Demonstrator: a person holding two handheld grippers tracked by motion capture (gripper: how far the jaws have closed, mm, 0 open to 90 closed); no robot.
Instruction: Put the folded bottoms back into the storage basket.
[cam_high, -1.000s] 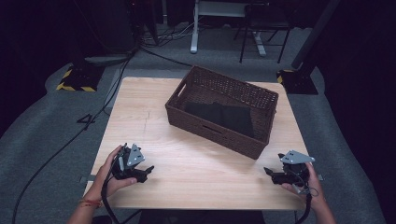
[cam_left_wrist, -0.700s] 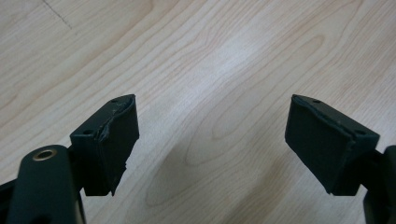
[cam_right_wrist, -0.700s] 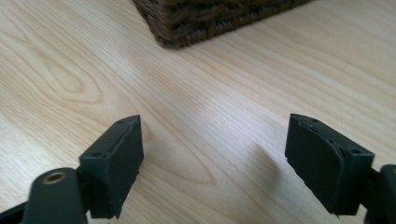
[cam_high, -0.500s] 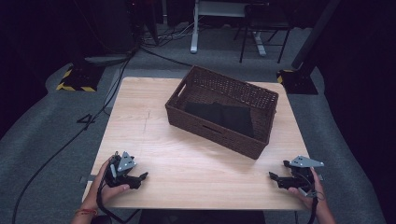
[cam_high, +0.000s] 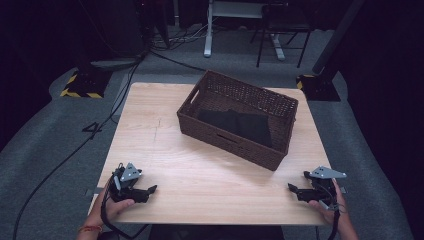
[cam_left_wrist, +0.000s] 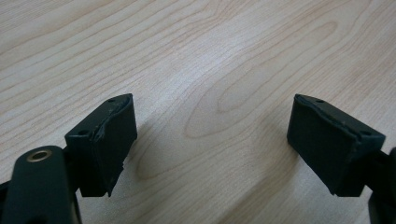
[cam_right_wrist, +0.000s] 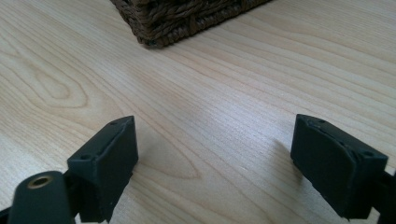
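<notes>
High view: a dark wicker basket (cam_high: 240, 117) holding black cloth (cam_high: 236, 125) sits well beyond both grippers, left gripper (cam_high: 150, 190) and right gripper (cam_high: 292, 188), near the table's (cam_high: 200, 175) front corners. Left gripper view: jaws spread wide, empty, over bare wood. Right gripper view: jaws wide, empty; basket corner ahead.

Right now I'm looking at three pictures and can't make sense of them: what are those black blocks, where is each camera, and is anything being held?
A person holds a two-jaw tool in each hand. The high view looks down on a pale wooden table: left gripper and right gripper sit near its front corners. A dark brown woven wicker basket stands mid-table with a folded black cloth inside. The other two views ride on the grippers; the black blocks are their own jaws, spread wide over bare wood. Nothing is held.
</notes>
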